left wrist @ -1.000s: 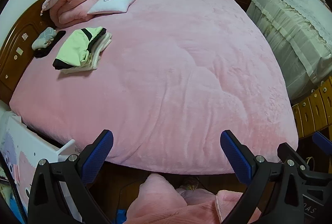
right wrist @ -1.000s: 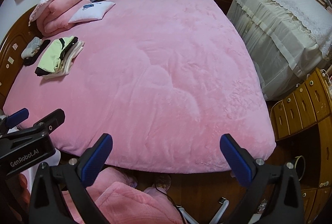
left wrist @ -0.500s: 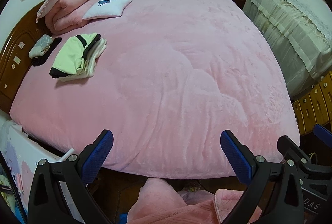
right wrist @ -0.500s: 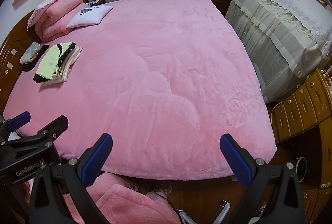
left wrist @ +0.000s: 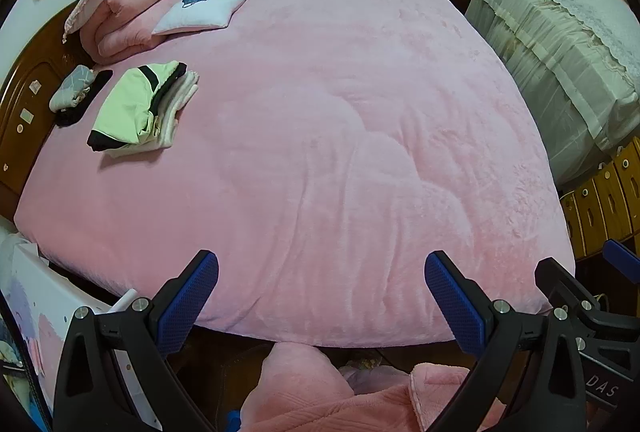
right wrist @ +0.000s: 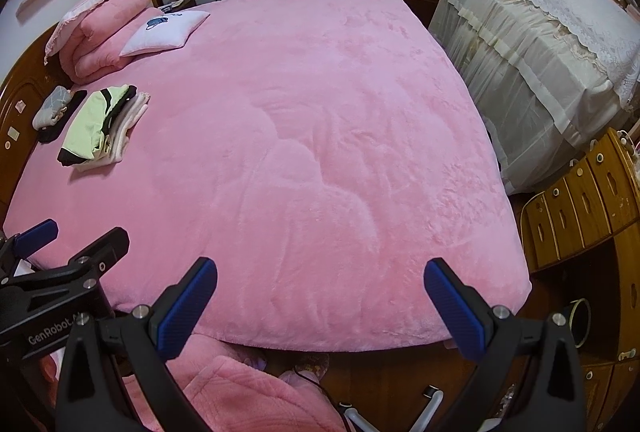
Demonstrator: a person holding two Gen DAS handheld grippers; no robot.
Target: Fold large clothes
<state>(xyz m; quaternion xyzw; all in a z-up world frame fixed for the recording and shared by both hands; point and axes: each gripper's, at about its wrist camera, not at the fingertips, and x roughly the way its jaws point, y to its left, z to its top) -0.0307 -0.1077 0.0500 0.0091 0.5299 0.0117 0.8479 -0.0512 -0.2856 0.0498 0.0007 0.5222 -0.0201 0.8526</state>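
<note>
Holding both grippers spread wide and empty: left gripper [left wrist: 322, 296], right gripper [right wrist: 320, 302]. The folded stack [left wrist: 144, 108] sits far ahead-left of your fingers; no unfolded garment lies between them. Risk: closing low pinches the pink blanket [left wrist: 340, 152] instead.

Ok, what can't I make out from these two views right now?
- Pink garment: left wrist view, cut off by the bottom edge and the left claw.
- Folded stack: piece count unclear, layers overlap.
- Floor under the bed: hidden by its overhang.
- Right claw: holds nothing.
</note>
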